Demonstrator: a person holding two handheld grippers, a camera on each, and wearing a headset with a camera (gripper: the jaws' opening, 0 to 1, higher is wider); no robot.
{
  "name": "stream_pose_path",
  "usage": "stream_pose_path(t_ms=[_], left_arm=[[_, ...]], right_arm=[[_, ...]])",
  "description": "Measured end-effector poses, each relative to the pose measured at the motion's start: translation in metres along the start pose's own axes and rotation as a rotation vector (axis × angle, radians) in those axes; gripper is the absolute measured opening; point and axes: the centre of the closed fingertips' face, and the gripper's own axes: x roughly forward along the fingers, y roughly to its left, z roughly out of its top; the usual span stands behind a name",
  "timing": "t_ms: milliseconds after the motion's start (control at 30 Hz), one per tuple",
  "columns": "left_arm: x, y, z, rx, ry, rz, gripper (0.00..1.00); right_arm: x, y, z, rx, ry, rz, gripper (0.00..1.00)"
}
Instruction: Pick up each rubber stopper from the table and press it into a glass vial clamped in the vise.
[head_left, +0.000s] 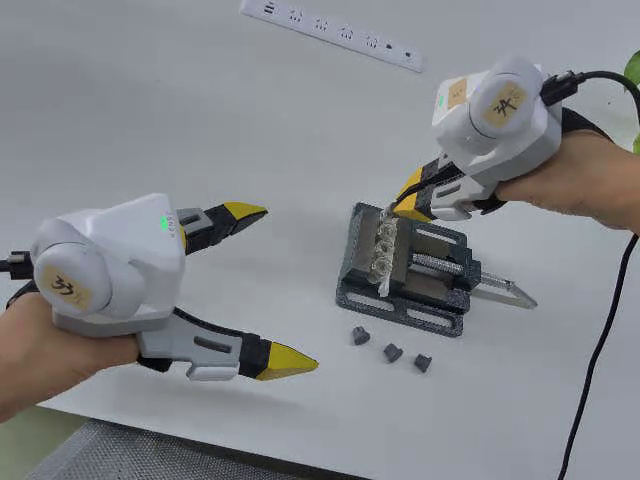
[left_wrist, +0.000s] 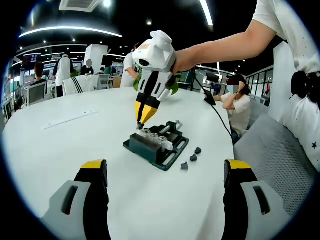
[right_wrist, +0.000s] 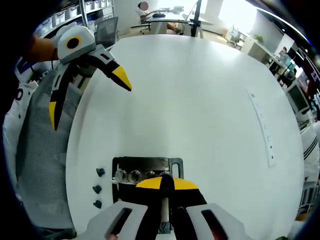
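Observation:
A dark vise (head_left: 440, 285) (left_wrist: 165, 150) (right_wrist: 145, 162) clamps a row of clear glass vials (head_left: 383, 252) (left_wrist: 151, 135) (right_wrist: 127, 175). My right gripper (head_left: 398, 211) (left_wrist: 141, 121) (right_wrist: 165, 182) is shut just over the vial at the row's far end, with a small dark rubber stopper pinched at its tips. Three dark rubber stoppers (head_left: 392, 352) (left_wrist: 193, 157) (right_wrist: 97, 189) lie on the white table in front of the vise. My left gripper (head_left: 278, 288) (left_wrist: 165, 167) (right_wrist: 87, 95) hovers wide open and holds nothing, well to the left of the vise.
A white power strip (head_left: 330, 30) (right_wrist: 262, 125) lies at the table's far side. A black cable (head_left: 600, 340) runs down from the right gripper along the right. The table's front edge (head_left: 200, 445) is close below the left gripper. People sit at other desks behind.

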Motion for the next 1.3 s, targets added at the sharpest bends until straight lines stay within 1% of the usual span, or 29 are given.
stream_pose_path(t_ms=[133,300,467,667,1000,1167,1233,1300], left_arm=[[0.0002,0.0006,0.0005,-0.001,-0.003,0.001,0.96],[0.0008,0.0002,0.0006,-0.001,-0.003,-0.001,0.96],[0.0007,0.0001,0.0014,-0.003,-0.007,-0.001,0.96],[0.0003,0.0010,0.0015,-0.001,-0.006,0.001,0.96],[0.0006,0.0028,0.0038,-0.005,-0.014,0.004,0.95],[0.0007,0.0032,0.0046,-0.004,-0.017,0.005,0.95],[0.0006,0.0036,0.0054,-0.007,-0.021,0.006,0.95],[0.0004,0.0039,0.0056,-0.006,-0.021,0.008,0.95]], right_arm=[[-0.0002,-0.0002,0.0003,-0.005,0.002,-0.001,0.01],[-0.0004,-0.0014,-0.0004,-0.036,0.012,-0.004,0.02],[-0.0006,0.0005,0.0004,-0.066,0.020,-0.001,0.02],[-0.0004,0.0011,-0.0007,-0.100,0.041,0.002,0.02],[0.0005,0.0023,-0.0003,-0.099,0.064,0.022,0.02],[0.0010,0.0008,-0.0011,-0.080,0.069,0.032,0.02],[0.0019,0.0023,0.0011,-0.093,0.076,0.029,0.02],[0.0019,0.0027,-0.0001,-0.101,0.082,0.028,0.02]])
